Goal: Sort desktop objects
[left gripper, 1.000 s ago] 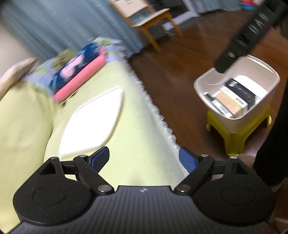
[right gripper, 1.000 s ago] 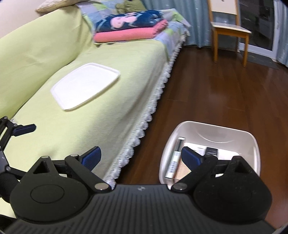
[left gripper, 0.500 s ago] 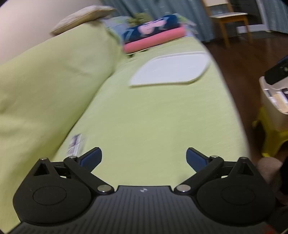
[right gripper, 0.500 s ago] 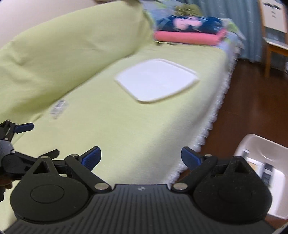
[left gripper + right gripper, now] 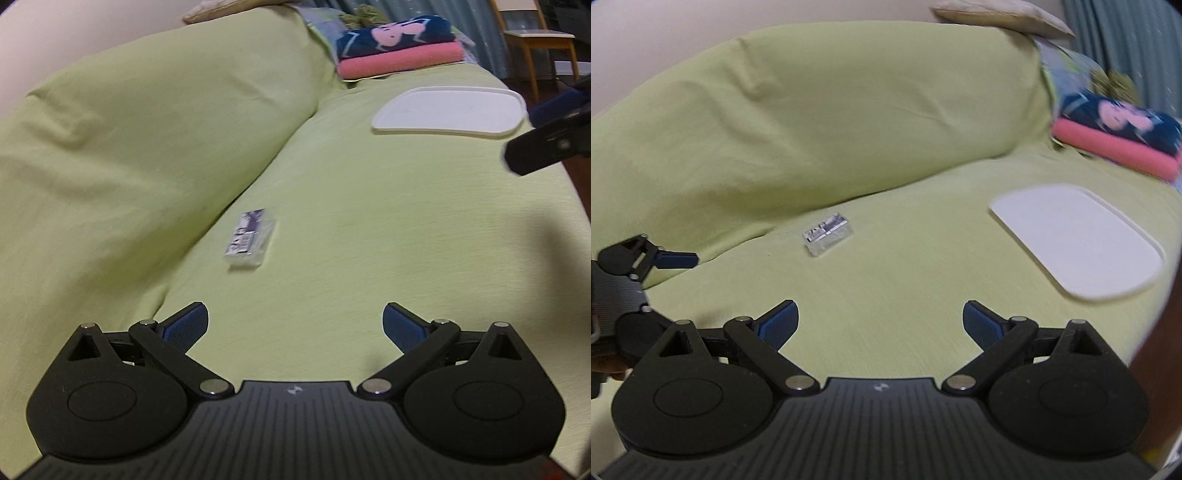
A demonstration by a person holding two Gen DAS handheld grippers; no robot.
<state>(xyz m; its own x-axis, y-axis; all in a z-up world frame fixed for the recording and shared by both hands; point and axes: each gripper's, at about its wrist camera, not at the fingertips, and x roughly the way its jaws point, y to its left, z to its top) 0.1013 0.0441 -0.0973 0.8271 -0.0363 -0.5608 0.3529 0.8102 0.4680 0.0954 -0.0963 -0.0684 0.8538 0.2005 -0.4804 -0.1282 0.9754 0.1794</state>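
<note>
Left hand-held gripper (image 5: 295, 325) jaws apart, empty, low over sofa (image 5: 369, 221) | right hand-held gripper (image 5: 879, 321) likewise spread | small clear box (image 5: 250, 238) lies on seat near backrest | white tray (image 5: 448, 109) beyond, folded blankets (image 5: 400, 48) farther back.

Each gripper, the left gripper (image 5: 295, 325) and the right gripper (image 5: 879, 323), is built of matte black plastic: a ribbed central body, round side housings, silver pivot screws, and blue ridged pads (image 5: 186, 325) on the jaws
</note>
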